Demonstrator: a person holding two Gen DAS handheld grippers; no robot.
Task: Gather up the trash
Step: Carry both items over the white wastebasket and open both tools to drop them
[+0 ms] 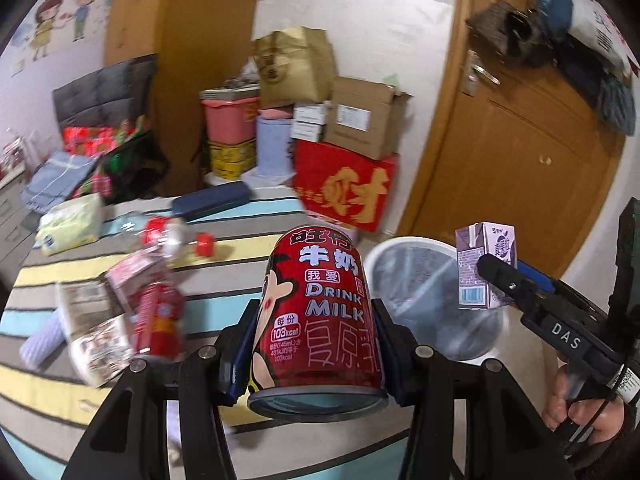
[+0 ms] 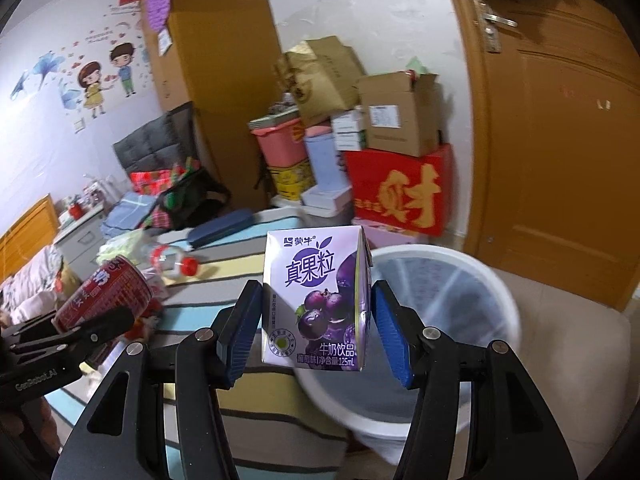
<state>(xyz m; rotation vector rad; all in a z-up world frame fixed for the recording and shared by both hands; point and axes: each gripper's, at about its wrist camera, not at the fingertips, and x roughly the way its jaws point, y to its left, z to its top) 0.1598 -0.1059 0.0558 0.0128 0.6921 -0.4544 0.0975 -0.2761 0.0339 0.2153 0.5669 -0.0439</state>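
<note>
Left gripper clamping milk can, right gripper clamping purple carton — red packets left view only.

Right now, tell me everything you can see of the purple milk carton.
The purple milk carton is a small rectangular paperboard drink box, lilac with blueberry pictures, Chinese lettering and "125mL" printed at its foot. It looks intact, top flaps folded flat. It stands upright, off the bed, between the blue pads of the right gripper, at the near rim of the white trash bin. The left wrist view shows its barcode side.
</note>
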